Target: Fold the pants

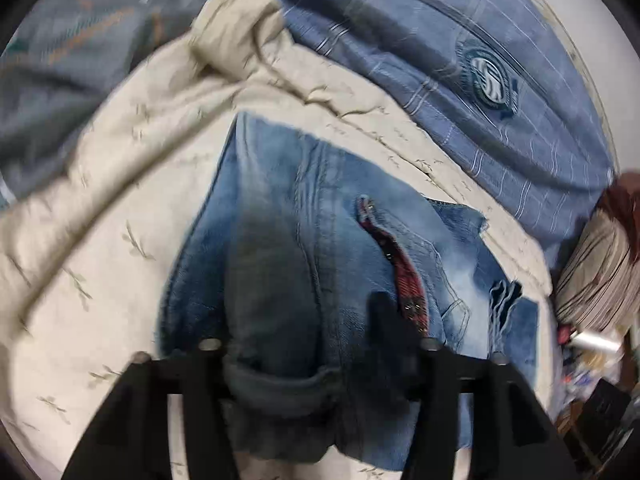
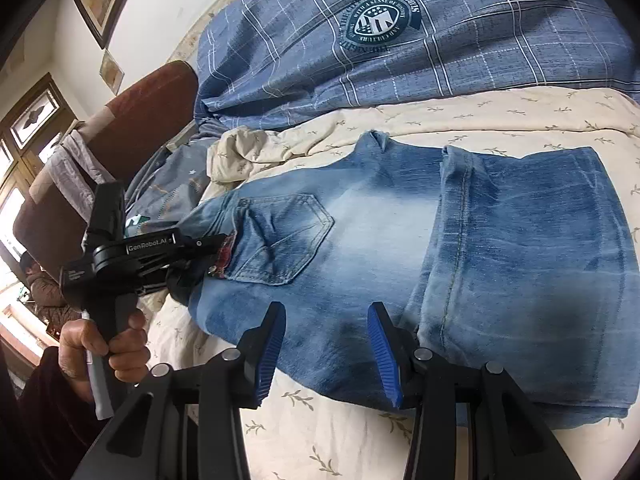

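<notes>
right gripper [image 2: 327,350]: mine, jaws spread wide with nothing between them, the blue pads [image 2: 383,354] hovering over the near edge of the jeans [image 2: 400,248]
left gripper [image 2: 200,250]: also mine, at the waistband end; from the right wrist view it is clamped on the denim by the red plaid lining [image 2: 225,254], and in its own view a bunch of waistband fills the gap between the fingers
jeans: lying flat on the cream bedspread [image 2: 520,116], already doubled once, the leg end folded back over the seat with the back pocket [image 2: 286,236] still showing
long axis: runs across my right jaws, from the waistband at the left to the fold at the right
nearer hand: the left is on the cloth; the right is just above the near edge, about midway along
next move, as I judge it: carry the held waistband along that axis over toward the fold
what each view gives: the right wrist shows the whole outline and the left grip from outside; the left wrist, blurred, shows only the seam, the lining and the bunched cloth
farther: blue plaid quilt [image 2: 460,48] lies beyond the jeans
</notes>
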`<state>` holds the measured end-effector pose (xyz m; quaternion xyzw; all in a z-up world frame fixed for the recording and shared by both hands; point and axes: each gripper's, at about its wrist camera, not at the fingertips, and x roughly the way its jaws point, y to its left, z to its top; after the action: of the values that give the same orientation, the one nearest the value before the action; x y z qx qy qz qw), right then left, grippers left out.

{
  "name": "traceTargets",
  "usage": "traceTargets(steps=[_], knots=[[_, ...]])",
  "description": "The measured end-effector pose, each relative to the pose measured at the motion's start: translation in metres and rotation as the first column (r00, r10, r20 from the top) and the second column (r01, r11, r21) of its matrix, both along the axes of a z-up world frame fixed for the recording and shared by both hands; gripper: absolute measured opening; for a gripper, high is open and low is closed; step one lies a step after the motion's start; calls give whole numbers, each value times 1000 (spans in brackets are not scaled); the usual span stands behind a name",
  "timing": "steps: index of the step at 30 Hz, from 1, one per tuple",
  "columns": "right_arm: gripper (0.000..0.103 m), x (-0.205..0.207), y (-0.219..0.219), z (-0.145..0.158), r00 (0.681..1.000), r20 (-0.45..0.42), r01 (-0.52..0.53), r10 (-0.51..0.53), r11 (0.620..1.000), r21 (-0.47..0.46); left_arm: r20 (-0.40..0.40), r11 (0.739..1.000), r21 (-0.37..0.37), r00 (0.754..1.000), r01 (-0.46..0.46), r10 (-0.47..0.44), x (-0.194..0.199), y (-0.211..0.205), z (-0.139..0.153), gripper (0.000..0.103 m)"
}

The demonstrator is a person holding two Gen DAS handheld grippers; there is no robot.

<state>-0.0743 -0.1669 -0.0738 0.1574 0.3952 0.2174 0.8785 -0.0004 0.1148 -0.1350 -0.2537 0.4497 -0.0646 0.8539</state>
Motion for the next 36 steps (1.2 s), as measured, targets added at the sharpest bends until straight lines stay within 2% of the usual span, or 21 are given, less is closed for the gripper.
traceTargets(steps=[2,3,6,10,13,14,15,19,26,33,36], knots=[[46,-1,-4,2,1000,9,9,-9,1000,3,16,1000,-5,1000,-16,16,-1,-1,3,53],[46,-1,-8,4,1000,18,21,-21,1000,4,36,1000,11,999,-17,17,-4,-3,7,42],[46,-2,-22,7,998,36,58,-60,998,31,90,996,84,996,12,-19,-10,-12,20,31],[46,-1,-49,10,991,44,122,-126,988,97,139,997,79,990,20,-31,-17,-15,33,25],[44,-2,-63,13,986,58,150,-158,981,119,187,993,116,981,32,-54,-24,-24,45,24],[43,-2,-65,14,986,63,145,-153,982,122,202,991,128,977,37,-62,-27,-27,48,24],[37,-3,-64,14,987,70,136,-145,983,119,216,989,139,974,40,-69,-30,-30,51,24],[36,2,-50,9,992,62,102,-107,991,83,253,986,159,963,49,-89,-41,-39,58,24],[36,22,-20,-20,998,-38,40,-40,999,2,302,978,188,943,88,-143,-56,-56,78,23],[34,24,-11,-25,1000,-3,-3,3,997,-71,333,960,234,915,155,-229,-67,-88,99,23],[34,22,0,-25,998,18,-54,58,985,-162,344,949,254,900,186,-268,-72,-105,107,23]])
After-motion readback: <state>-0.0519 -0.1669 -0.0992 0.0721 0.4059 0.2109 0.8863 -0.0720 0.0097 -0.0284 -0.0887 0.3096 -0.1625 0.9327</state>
